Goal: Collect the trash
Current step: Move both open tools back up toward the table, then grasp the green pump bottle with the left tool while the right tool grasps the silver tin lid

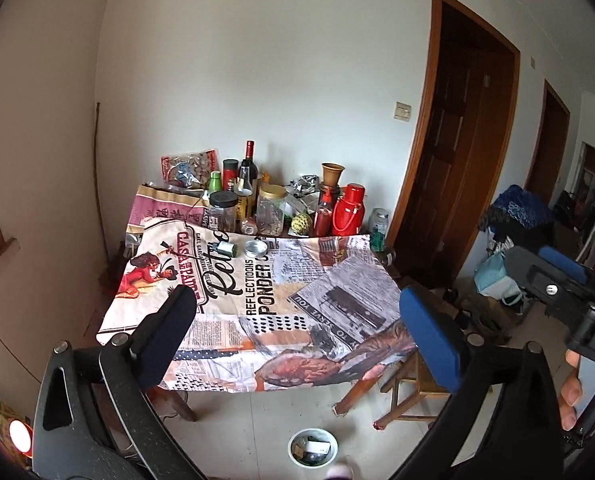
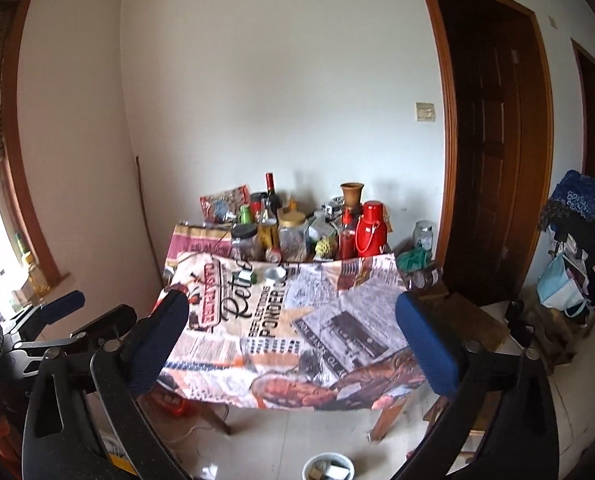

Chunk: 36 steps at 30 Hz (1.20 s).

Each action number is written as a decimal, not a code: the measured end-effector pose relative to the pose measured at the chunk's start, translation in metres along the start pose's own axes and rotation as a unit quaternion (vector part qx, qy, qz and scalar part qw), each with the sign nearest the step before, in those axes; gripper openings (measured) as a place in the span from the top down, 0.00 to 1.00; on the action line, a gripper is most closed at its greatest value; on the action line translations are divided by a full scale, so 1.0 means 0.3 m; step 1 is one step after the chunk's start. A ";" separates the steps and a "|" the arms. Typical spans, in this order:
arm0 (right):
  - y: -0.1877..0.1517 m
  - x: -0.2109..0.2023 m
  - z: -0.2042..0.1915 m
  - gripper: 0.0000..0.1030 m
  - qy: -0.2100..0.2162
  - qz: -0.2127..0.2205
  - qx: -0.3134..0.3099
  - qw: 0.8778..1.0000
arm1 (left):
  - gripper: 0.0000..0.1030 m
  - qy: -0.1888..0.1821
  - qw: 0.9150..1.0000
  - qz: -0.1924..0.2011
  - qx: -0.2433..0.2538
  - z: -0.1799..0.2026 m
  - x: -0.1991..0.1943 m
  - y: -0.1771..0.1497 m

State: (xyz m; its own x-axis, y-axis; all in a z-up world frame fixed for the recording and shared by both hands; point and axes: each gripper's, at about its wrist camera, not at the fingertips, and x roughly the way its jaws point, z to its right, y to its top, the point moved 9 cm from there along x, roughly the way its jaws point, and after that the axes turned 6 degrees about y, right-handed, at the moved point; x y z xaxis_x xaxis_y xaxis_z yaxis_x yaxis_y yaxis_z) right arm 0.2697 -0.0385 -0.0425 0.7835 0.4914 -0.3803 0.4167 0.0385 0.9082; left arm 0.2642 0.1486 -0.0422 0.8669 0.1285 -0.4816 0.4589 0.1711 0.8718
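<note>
A table under a printed newspaper-style cloth (image 1: pixel 297 300) (image 2: pixel 297 320) stands ahead. On the cloth lie a small green bottle (image 1: pixel 224 248) (image 2: pixel 254 276) and a round metal lid (image 1: pixel 256 248) (image 2: pixel 275 274). A white trash bin (image 1: pixel 312 447) (image 2: pixel 329 468) with scraps in it stands on the floor in front of the table. My left gripper (image 1: pixel 297 336) is open and empty, held back from the table. My right gripper (image 2: pixel 293 344) is open and empty, also short of the table; it shows at the right edge of the left wrist view (image 1: pixel 557 280).
Jars, bottles, a red thermos (image 1: pixel 349 210) (image 2: pixel 371 230) and a clay vase (image 1: pixel 332 176) crowd the table's far edge by the wall. A wooden stool (image 1: pixel 409 384) stands at the right front corner. Dark doorways (image 2: pixel 493 140) and bags (image 2: pixel 565 288) are to the right.
</note>
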 end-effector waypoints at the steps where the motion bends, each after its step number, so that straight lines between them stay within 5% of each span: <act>1: 0.004 0.009 0.005 0.00 0.000 -0.001 0.000 1.000 | 0.01 0.001 1.000 -0.002 -0.001 -0.001 0.010 0.003; 24: 0.216 0.489 0.399 0.00 0.073 -0.052 -0.038 0.995 | 0.01 0.078 0.995 -0.023 -0.062 0.246 0.619 0.258; 36: 0.168 0.781 0.471 0.00 0.087 -0.115 -0.024 0.989 | 0.01 0.116 0.985 -0.098 -0.083 0.178 0.903 0.196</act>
State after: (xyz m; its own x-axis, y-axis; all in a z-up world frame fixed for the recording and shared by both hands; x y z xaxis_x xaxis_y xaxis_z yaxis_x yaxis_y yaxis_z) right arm 0.5395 -0.0442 -0.1105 0.5781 0.6067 -0.5456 0.5493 0.2051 0.8101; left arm 0.5363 0.1413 -0.1167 0.6884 0.2947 -0.6628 0.5577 0.3691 0.7434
